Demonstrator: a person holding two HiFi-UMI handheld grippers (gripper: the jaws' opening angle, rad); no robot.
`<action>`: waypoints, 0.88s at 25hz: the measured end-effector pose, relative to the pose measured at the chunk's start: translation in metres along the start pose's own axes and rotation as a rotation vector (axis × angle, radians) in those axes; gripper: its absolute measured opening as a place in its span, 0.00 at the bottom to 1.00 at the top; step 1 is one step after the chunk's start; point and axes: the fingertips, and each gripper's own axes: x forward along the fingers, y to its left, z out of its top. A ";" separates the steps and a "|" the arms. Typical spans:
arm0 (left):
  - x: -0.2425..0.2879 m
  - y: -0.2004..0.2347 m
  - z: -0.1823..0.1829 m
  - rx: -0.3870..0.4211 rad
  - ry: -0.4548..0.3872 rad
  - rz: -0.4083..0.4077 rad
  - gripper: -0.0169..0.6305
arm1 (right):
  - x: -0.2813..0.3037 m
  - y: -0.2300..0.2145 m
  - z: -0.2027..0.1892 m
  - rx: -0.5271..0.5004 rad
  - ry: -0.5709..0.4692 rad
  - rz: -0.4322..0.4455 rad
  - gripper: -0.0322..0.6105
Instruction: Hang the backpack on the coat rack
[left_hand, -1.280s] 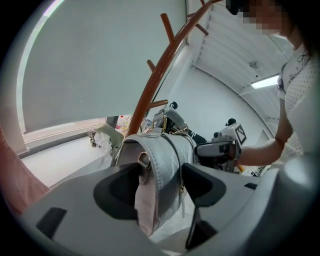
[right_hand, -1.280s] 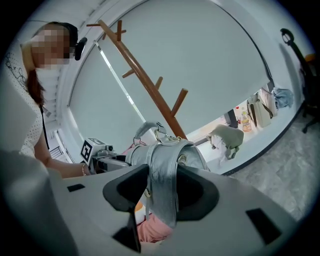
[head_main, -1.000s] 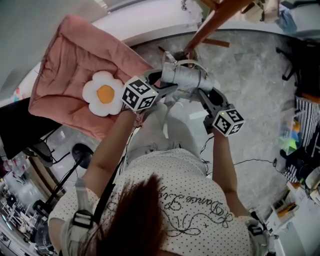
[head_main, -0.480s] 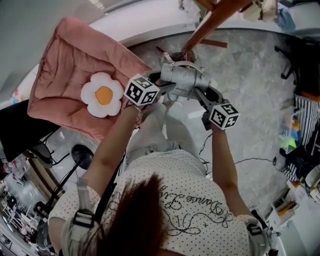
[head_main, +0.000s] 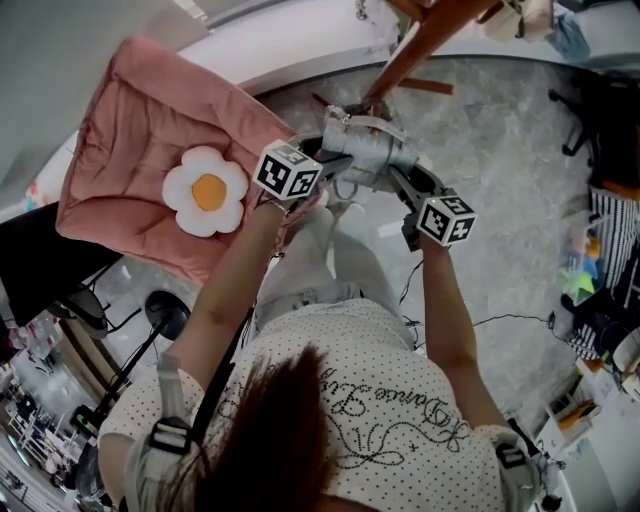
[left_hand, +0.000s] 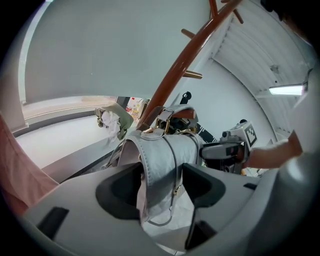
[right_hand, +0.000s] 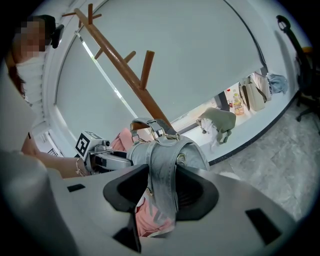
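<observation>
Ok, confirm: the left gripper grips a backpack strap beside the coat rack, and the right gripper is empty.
The right gripper is not empty: the right gripper view shows its jaws clamped on a strap of the backpack too. The left gripper grips its strap beside the coat rack.

Backpack (head_main: 365, 150) seems matt, smooth leather; coat rack (head_main: 425, 45) glossy wood.

The backpack (head_main: 365, 152) is silvery grey with gold-coloured buckles, and the coat rack (head_main: 432, 38) is reddish-brown. The quilted cushion (head_main: 130, 140) is dusty pink, and the flower pillow (head_main: 205, 190) is white with an orange-yellow centre. The left gripper (left_hand: 161, 182) and right gripper (right_hand: 161, 187) are pale grey with black pads and black-and-white square markers; the shirt (head_main: 350, 380) is white with small dark dots, and the floor (head_main: 510, 150) is mottled grey.
</observation>
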 end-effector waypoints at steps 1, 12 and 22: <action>0.002 0.002 0.001 -0.007 -0.003 0.004 0.42 | 0.002 -0.002 0.000 0.004 0.000 -0.001 0.32; 0.011 0.027 0.017 -0.070 -0.053 0.052 0.39 | 0.026 -0.025 0.010 0.109 0.016 0.005 0.32; 0.013 0.033 0.013 -0.025 -0.088 0.067 0.39 | 0.032 -0.027 0.003 0.071 0.027 -0.023 0.34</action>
